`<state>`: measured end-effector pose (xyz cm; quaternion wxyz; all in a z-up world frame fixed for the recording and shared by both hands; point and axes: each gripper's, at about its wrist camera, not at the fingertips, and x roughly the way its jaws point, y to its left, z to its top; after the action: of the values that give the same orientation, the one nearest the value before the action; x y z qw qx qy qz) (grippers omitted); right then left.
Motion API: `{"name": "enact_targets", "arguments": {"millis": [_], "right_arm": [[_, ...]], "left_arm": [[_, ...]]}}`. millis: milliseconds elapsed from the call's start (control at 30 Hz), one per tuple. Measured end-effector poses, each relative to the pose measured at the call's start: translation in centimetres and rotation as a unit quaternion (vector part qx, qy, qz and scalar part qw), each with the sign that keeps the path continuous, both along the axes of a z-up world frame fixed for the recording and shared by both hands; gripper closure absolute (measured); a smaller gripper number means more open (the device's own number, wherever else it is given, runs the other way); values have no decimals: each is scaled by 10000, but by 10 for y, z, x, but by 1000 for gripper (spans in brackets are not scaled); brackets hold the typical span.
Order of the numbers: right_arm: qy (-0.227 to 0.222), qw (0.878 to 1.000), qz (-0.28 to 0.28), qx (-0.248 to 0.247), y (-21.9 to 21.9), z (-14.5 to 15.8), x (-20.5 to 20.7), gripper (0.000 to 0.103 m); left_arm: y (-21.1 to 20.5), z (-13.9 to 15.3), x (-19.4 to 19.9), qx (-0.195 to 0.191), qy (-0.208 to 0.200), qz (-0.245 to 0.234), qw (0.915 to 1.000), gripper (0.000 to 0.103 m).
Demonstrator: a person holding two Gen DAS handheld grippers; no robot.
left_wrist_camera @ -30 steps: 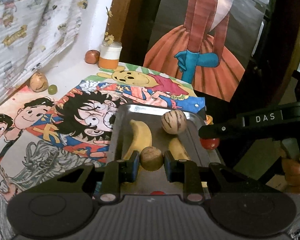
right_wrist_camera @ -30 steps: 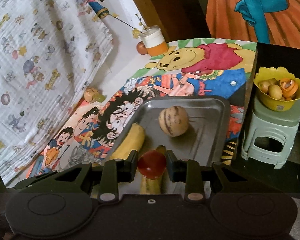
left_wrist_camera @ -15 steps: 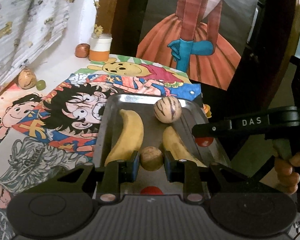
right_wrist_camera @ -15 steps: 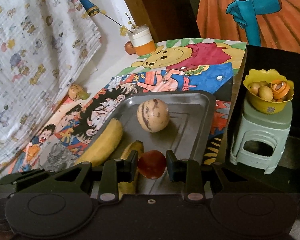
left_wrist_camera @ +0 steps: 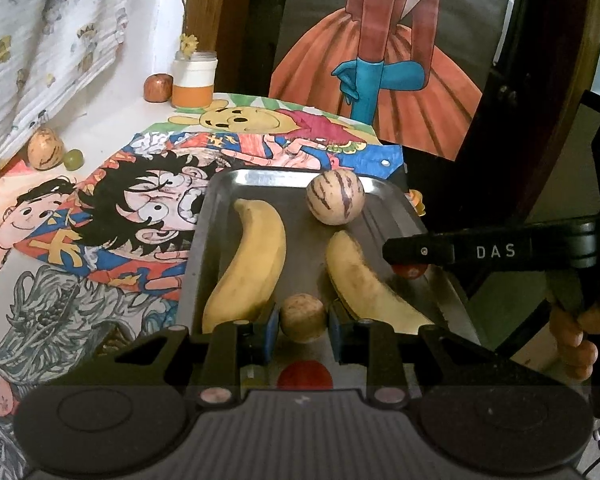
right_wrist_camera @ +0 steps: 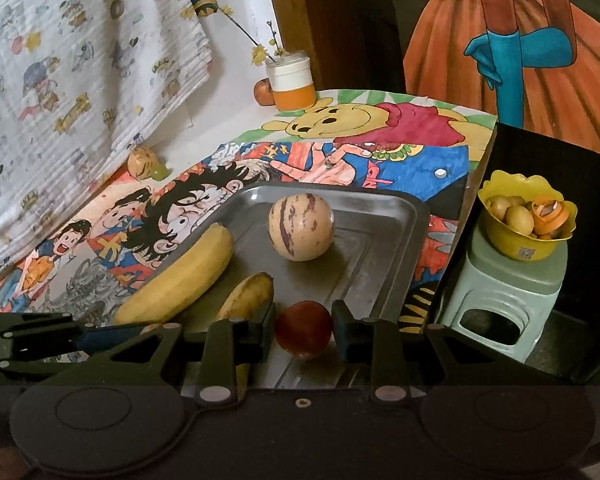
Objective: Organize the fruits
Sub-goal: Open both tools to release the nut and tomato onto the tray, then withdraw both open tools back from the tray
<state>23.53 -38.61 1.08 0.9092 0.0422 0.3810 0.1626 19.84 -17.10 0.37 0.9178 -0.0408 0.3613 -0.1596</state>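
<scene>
Metal tray [right_wrist_camera: 412, 216] holds two yellow bananas [right_wrist_camera: 180, 276] [left_wrist_camera: 364, 280] lying lengthwise, and a round striped cream melon [right_wrist_camera: 301, 226] near its far edge. Small tan round fruit [left_wrist_camera: 302, 318] and red tomato [right_wrist_camera: 304, 329] are above its near end.

Background items. A white-and-orange cylindrical jar [right_wrist_camera: 291, 80] holding thin twigs with small yellow flowers [right_wrist_camera: 260, 53] stands at the far edge of the table [left_wrist_camera: 112, 120], against a white wall. A white crinkled cloth printed with small cartoon figures [right_wrist_camera: 80, 72] hangs at left. Colourful hand-drawn cartoon posters [right_wrist_camera: 340, 152] cover the table top, among them a yellow bear in a red shirt [left_wrist_camera: 260, 122]. Behind, a large drawing of a figure in an orange skirt with blue gloves [left_wrist_camera: 380, 80] leans upright. At right, a pale green plastic stool [right_wrist_camera: 508, 300] stands beside the table.
</scene>
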Motion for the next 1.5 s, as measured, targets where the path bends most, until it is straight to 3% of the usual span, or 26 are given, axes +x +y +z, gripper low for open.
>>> {"name": "enact_targets", "arguments": {"millis": [467,633,867,1133,1233,1500], "right_arm": [[-136,9998,-88,-90,-1,-1,-4,68],[-425,9990,-136,-4,-7,9,-17,54],[-710,9964,-423,174,-24,27,-38,38],[-1116,9909,-694,284,-21,38,-74,12],[-1080,9897,-902,262,-16,39,-89,2],[-1138,9878,-1061,40,20,47,-130,1]], "left_arm": [[2,-5,1,-21,126,45,9999,74],[3,-2,-2,-177,135,18,9998,46],[6,14,-16,-237,-151,29,9996,29],[22,34,-45,-341,-579,320,9972,3],[33,37,-58,-338,-691,547,9955,0],[64,41,-92,8,-854,976,9916,0]]}}
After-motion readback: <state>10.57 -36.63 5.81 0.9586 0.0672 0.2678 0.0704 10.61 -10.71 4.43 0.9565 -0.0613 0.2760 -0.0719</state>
